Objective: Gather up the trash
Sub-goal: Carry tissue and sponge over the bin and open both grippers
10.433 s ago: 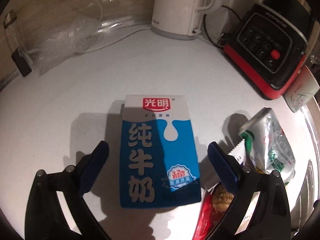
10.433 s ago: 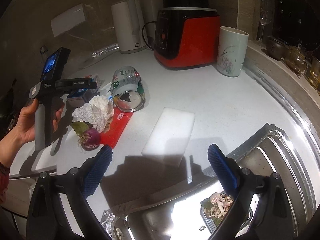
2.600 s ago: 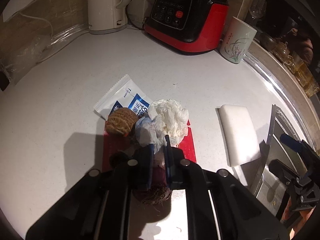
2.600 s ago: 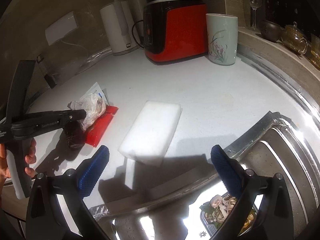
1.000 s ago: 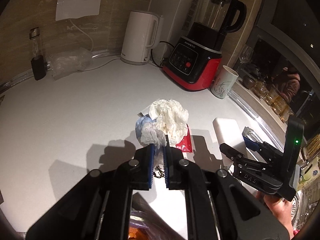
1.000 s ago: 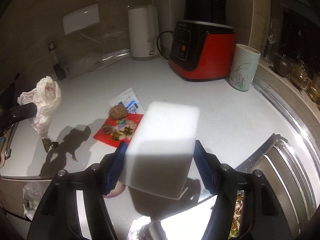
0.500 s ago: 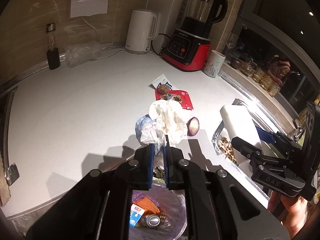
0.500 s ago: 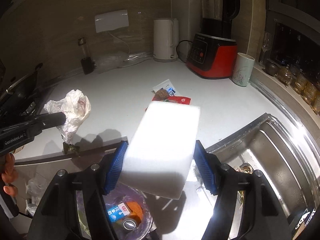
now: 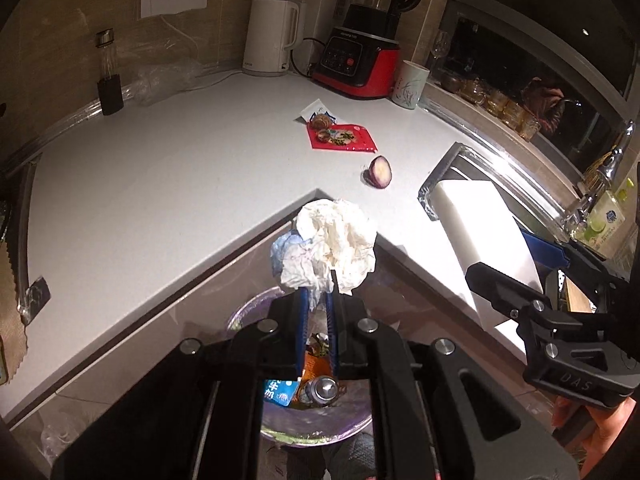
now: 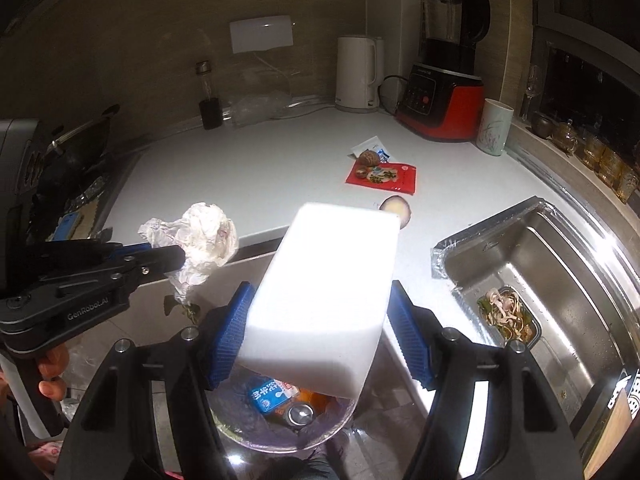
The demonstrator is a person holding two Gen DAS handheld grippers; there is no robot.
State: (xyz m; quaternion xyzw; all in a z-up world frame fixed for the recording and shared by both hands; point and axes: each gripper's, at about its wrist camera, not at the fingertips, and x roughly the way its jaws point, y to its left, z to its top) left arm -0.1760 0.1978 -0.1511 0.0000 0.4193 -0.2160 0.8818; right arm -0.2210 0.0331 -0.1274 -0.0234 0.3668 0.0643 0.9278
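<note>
My left gripper (image 9: pixel 316 300) is shut on a crumpled white tissue wad (image 9: pixel 332 246) and holds it above the trash bin (image 9: pixel 276 432) on the floor. The wad also shows in the right wrist view (image 10: pixel 200 236). My right gripper (image 10: pixel 320 320) is shut on a white foam block (image 10: pixel 328 292), held over the same bin (image 10: pixel 248 436). A milk carton (image 10: pixel 266 396) and a can (image 10: pixel 300 414) lie in the bin. On the white counter (image 9: pixel 160 184) lie a red wrapper (image 9: pixel 344 140), a blue-white packet (image 9: pixel 316 110), a walnut (image 9: pixel 322 121) and a halved red onion (image 9: pixel 378 170).
A white kettle (image 9: pixel 270 38), a red blender (image 9: pixel 360 64) and a mug (image 9: pixel 410 84) stand at the counter's back. A dark bottle (image 9: pixel 108 76) stands at the back left. A steel sink (image 10: pixel 532 280) with food scraps lies to the right.
Both grippers have drawn back from the counter with their loads. They now hang past the counter's edge, more squarely over the trash bin.
</note>
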